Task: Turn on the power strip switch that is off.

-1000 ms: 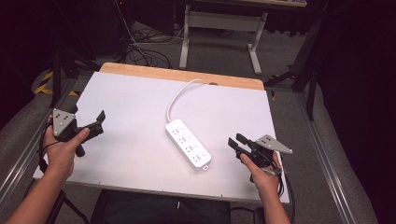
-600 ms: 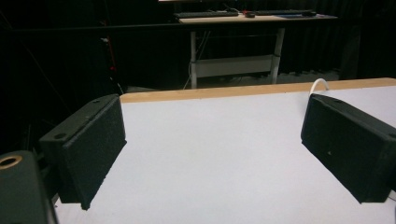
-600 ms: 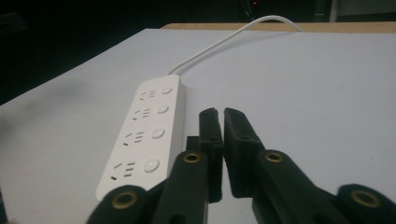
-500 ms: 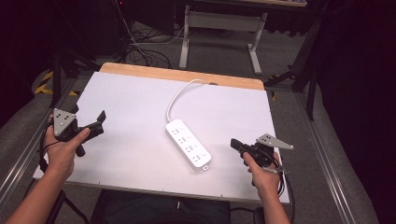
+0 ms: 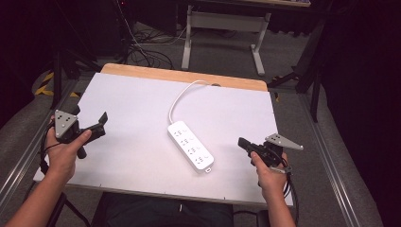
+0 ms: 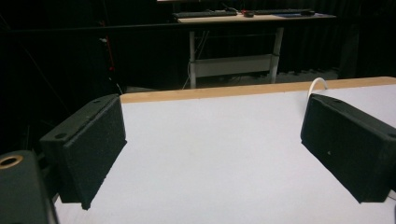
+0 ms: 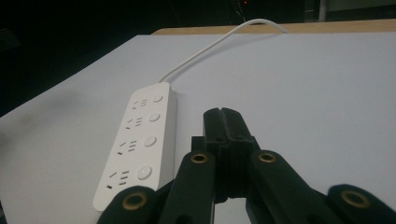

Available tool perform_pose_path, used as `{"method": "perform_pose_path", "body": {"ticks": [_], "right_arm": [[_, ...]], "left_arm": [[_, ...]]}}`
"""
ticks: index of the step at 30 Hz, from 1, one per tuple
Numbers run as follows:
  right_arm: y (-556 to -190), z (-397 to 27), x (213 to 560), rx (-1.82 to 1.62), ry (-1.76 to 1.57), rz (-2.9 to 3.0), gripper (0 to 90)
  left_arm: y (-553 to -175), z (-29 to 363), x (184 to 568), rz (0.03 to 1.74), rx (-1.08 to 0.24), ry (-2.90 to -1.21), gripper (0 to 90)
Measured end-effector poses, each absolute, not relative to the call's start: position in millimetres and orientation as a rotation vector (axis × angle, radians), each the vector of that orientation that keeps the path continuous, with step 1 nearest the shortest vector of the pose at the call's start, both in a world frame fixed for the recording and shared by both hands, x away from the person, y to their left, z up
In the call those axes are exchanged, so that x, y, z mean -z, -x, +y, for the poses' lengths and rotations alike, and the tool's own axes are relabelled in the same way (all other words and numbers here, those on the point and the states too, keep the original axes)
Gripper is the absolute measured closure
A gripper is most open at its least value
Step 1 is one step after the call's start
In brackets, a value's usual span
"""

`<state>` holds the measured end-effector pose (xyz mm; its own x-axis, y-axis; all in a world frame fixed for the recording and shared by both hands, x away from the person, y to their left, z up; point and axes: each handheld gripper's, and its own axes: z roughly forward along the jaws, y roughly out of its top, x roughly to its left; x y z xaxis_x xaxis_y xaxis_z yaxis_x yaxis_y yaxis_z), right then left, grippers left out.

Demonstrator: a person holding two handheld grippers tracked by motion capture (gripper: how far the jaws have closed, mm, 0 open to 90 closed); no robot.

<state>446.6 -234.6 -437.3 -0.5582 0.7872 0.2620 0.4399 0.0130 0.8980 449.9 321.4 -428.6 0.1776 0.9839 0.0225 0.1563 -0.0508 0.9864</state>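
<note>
While the white-topped desk [image 5: 142, 109] carries it near the middle, the power strip [image 5: 190, 145] is judged rigid, light and smooth, best gripped across its narrow sides. The left hand-held gripper [image 5: 90, 124] is held spread wide and empty, the right hand-held gripper [image 5: 242, 142] clenched on nothing just beside the strip.

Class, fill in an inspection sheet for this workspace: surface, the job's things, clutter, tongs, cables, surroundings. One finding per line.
Surface: white table top with a wooden far edge.
Job's things: white power strip, four sockets with buttons, lying diagonally, untouched.
Clutter: nothing seen.
Tongs: left tongs open, empty, over the table's left edge; right tongs shut on nothing, having just closed, tips pointing toward the strip's near end.
Cables: the strip's white cord curves to the far edge; dark cables on the floor beyond.
Surroundings: grey-legged desk, dark room.
</note>
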Motion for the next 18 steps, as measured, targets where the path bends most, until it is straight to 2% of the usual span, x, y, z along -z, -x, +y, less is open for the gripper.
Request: {"method": "perform_pose_path", "body": {"ticks": [18], "right_arm": [[-471, -224, 435, -1.529, -1.161, 2.077, 90.0]], "left_arm": [[-451, 321, 429, 1.166, -1.022, -1.441, 7.3]]}}
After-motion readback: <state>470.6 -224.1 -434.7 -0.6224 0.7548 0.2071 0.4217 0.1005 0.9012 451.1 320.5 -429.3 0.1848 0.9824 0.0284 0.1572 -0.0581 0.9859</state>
